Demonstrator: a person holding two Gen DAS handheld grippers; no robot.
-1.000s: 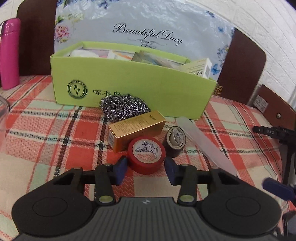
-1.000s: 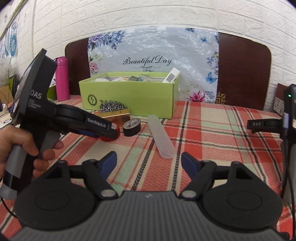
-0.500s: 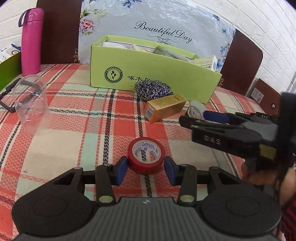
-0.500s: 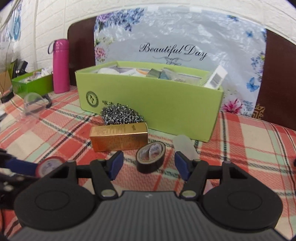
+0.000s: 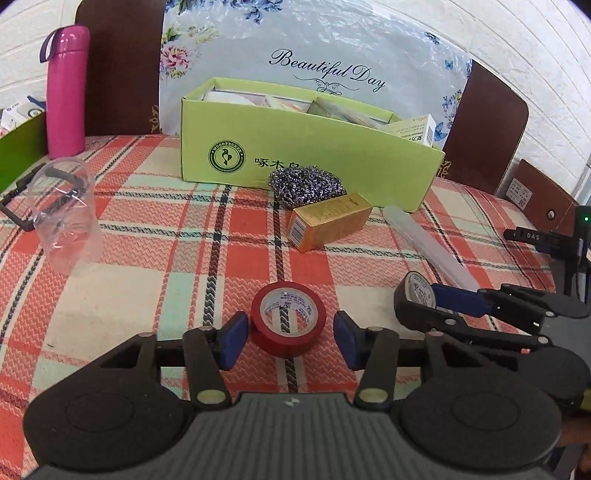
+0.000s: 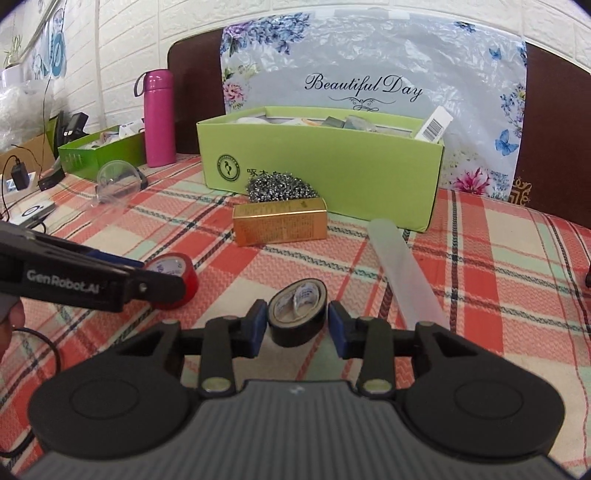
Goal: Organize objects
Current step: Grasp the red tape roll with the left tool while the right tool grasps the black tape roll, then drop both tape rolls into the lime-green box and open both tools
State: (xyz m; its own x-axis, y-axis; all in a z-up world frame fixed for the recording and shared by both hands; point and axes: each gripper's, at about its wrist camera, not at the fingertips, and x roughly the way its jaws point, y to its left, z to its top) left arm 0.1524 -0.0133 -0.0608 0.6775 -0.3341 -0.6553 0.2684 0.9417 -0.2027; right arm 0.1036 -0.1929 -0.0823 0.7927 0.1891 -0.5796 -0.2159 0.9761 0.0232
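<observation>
Tape rolls between jaws: red, left hand-held gripper opening; black, right hand-held gripper closing

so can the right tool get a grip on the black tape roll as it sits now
Probably yes. The black tape roll already sits between the pads of the right tool, whose jaws are closing with small gaps either side. Nothing blocks it; the left tool is off beside the red tape roll.

A white brick-patterned wall backs the scene. Dark brown chair backs stand behind the surface, which wears a red, cream and mint plaid cloth, evenly lit.
</observation>
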